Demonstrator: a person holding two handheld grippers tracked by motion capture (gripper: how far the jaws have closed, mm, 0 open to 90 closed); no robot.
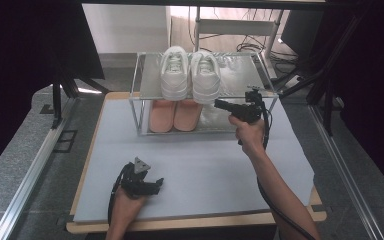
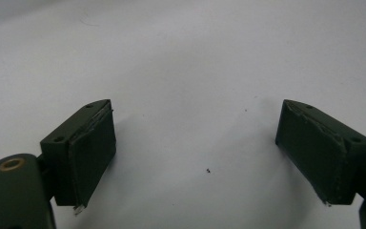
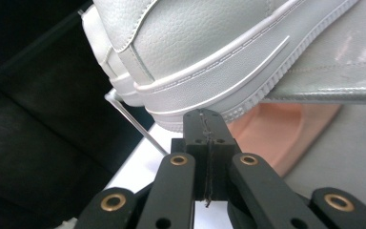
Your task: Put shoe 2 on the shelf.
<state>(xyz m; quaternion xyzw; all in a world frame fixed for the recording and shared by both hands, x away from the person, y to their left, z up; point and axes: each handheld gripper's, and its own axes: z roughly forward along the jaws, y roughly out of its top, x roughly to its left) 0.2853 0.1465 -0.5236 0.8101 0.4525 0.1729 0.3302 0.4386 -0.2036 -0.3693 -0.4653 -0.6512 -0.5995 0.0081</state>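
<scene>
The right gripper [image 3: 205, 129] is held with its jaws closed on nothing, tips just beneath the sole edge of the right white sneaker [image 1: 205, 76] on the rack's top shelf [image 1: 240, 75]. A nudge seems intended; a gentle push is required. The left gripper [image 1: 147, 185] rests open.

Left gripper [image 1: 152, 184] gapes low; right gripper [image 1: 219, 104] raised, jaws pressed together.
</scene>
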